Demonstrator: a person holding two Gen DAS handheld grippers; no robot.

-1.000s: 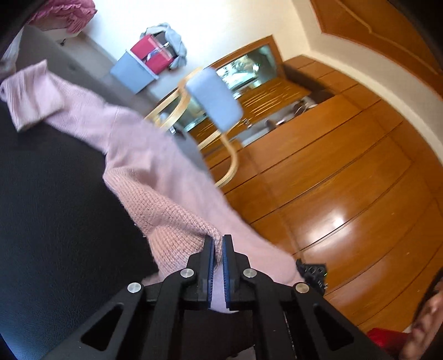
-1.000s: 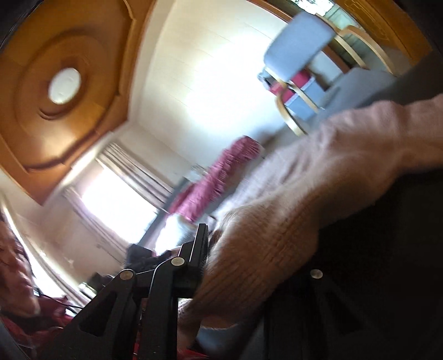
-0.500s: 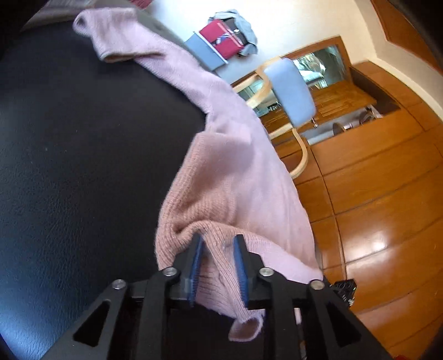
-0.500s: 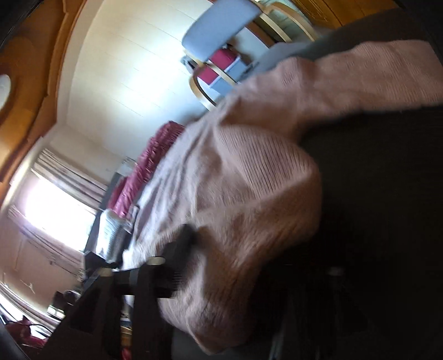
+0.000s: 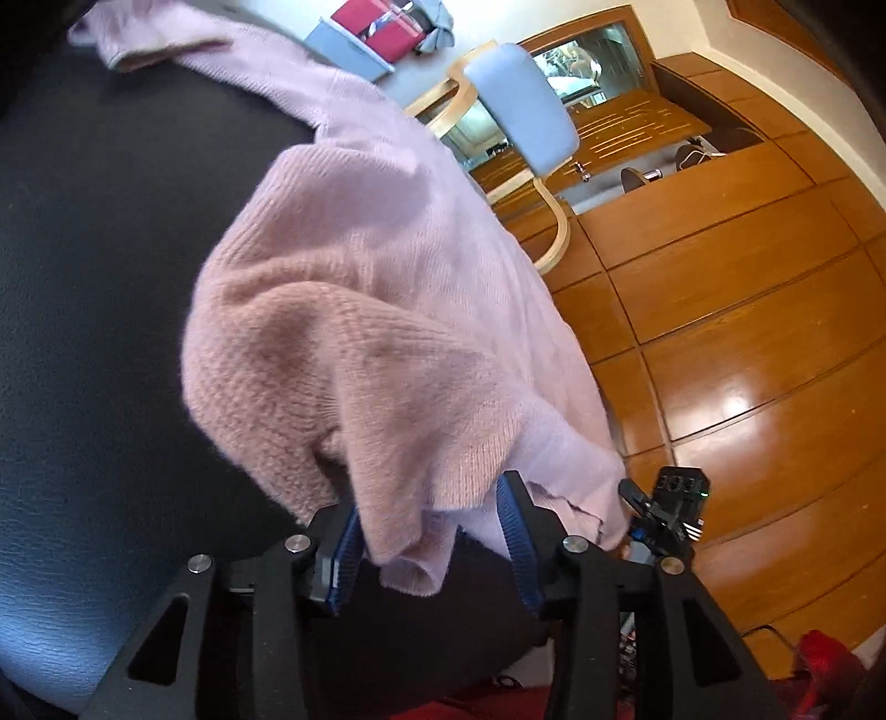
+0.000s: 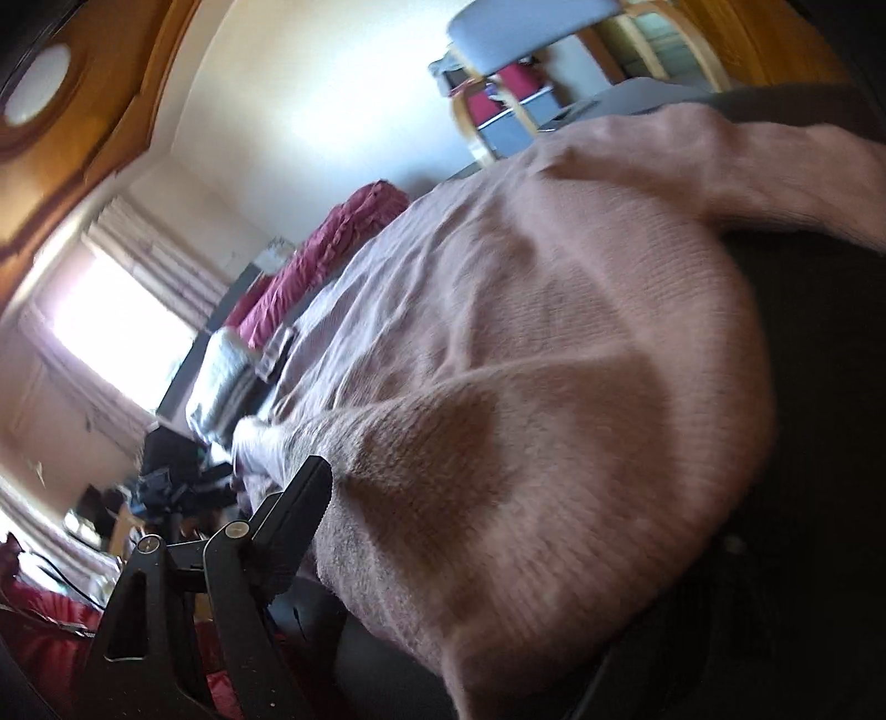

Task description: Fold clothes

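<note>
One pink sweater [image 5: 354, 310] | black padded surface [image 5: 99, 332] | wooden floor [image 5: 747, 343] | blue chair [image 5: 520, 105]

Left hand-held gripper [image 5: 432, 540] opening; pink sweater [image 5: 354, 310] hem between jaws.

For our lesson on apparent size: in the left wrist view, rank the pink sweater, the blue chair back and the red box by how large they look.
1. pink sweater, though nearest the camera
2. blue chair back
3. red box, farthest off and cut by the frame's edge
</note>
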